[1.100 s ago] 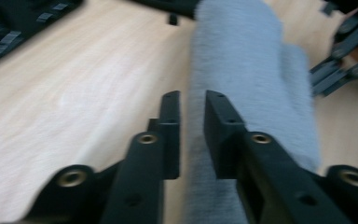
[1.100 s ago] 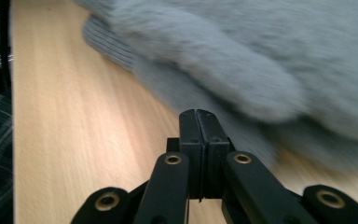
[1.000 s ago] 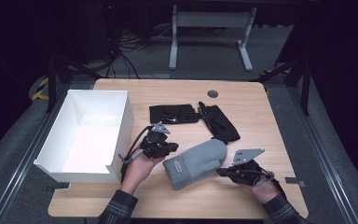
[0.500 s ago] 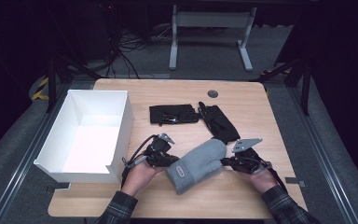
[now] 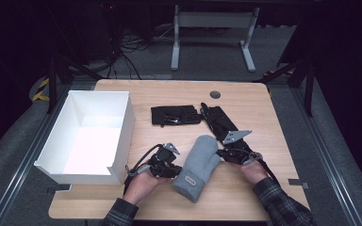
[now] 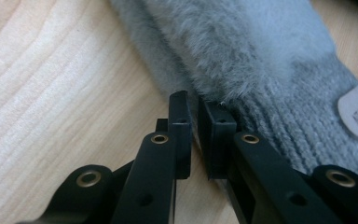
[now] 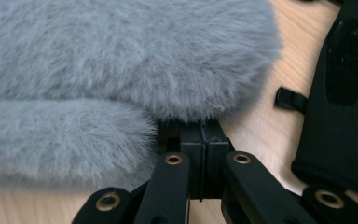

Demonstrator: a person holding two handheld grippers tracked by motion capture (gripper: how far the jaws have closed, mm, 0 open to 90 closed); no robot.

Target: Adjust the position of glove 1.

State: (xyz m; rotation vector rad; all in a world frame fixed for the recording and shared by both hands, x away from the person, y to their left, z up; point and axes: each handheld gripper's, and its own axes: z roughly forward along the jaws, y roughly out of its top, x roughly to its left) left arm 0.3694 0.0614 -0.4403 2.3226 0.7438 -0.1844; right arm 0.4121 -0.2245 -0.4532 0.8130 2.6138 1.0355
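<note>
Mitten [image 5: 197, 167] work, this: the grey fuzzy mitten lies on the near middle of the worktop [image 5: 273, 141], cuff toward me, and I have a tool at each side of it. My left gripper [image 6: 193, 114] sits at the mitten's left edge where the fleece meets the knit cuff, jaws narrow with a slim gap between them; whether any fabric is caught there I cannot tell. My right gripper [image 7: 204, 135] is tucked under the fuzzy edge beside the thumb, jaws pressed together, though the pile hides whether they pinch cloth. To do this well, I judge both grips should take the edge fabric itself, not just fluff, and lift evenly so the mitten does not sag or slip. A white box [image 5: 118, 141] stands open at the left, a likely place for it. Two black gloves [image 5: 195, 115] lie flat farther back, just beyond the mitten's tip. The worktop is pale wood; around it the room is dark, with cables and a metal stand on grey floor.
</note>
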